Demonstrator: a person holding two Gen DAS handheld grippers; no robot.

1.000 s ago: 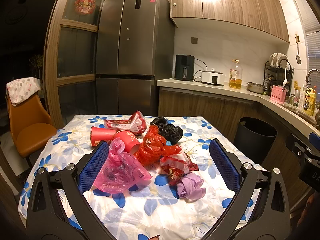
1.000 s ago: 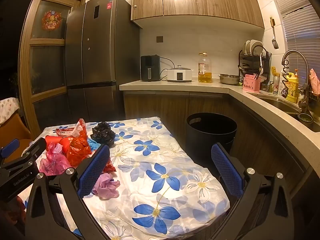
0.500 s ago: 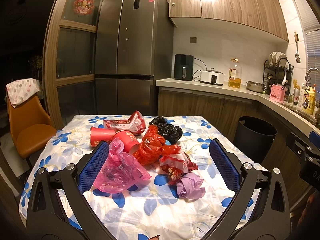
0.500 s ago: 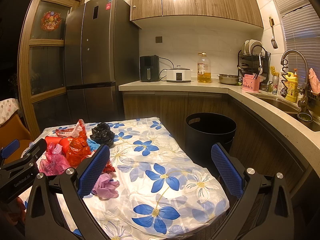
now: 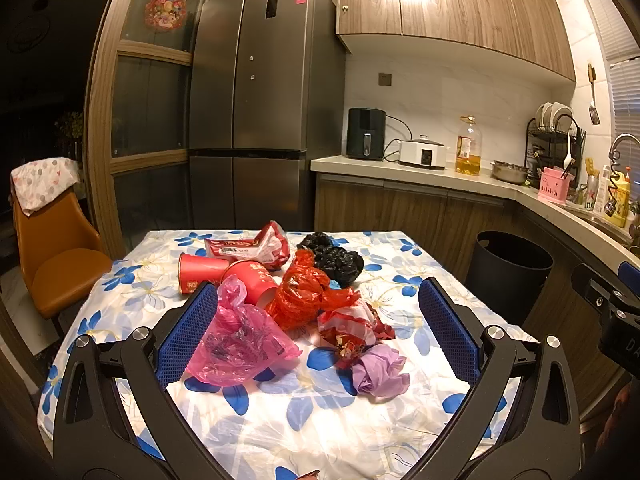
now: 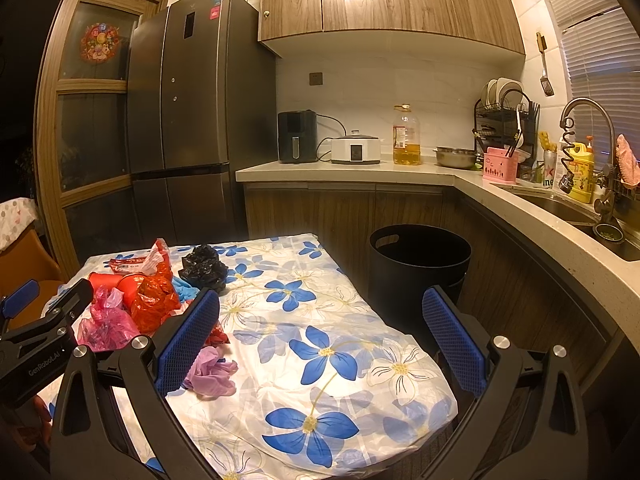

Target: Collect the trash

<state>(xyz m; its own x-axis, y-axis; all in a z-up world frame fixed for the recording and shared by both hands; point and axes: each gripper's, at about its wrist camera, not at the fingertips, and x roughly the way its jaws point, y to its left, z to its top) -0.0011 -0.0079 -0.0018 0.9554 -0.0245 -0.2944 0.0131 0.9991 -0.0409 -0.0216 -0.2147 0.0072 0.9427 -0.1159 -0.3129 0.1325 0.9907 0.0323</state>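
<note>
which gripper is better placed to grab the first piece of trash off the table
Left, probably. The left gripper is open and faces the trash pile directly, the pink bag beside its left finger. The right gripper is also open but faces mostly bare tablecloth and the black bin.

Left gripper (image 5: 318, 320) and right gripper (image 6: 320, 326), black frames, blue textured pads, silver screws, white GenRobot.AI lettering

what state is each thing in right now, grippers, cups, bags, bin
left gripper: open, holding nothing
right gripper: open, holding nothing
red paper cups: lying on their sides
pink bag: crumpled on the table
black bag: crumpled
trash bin: upright, no lid
</note>
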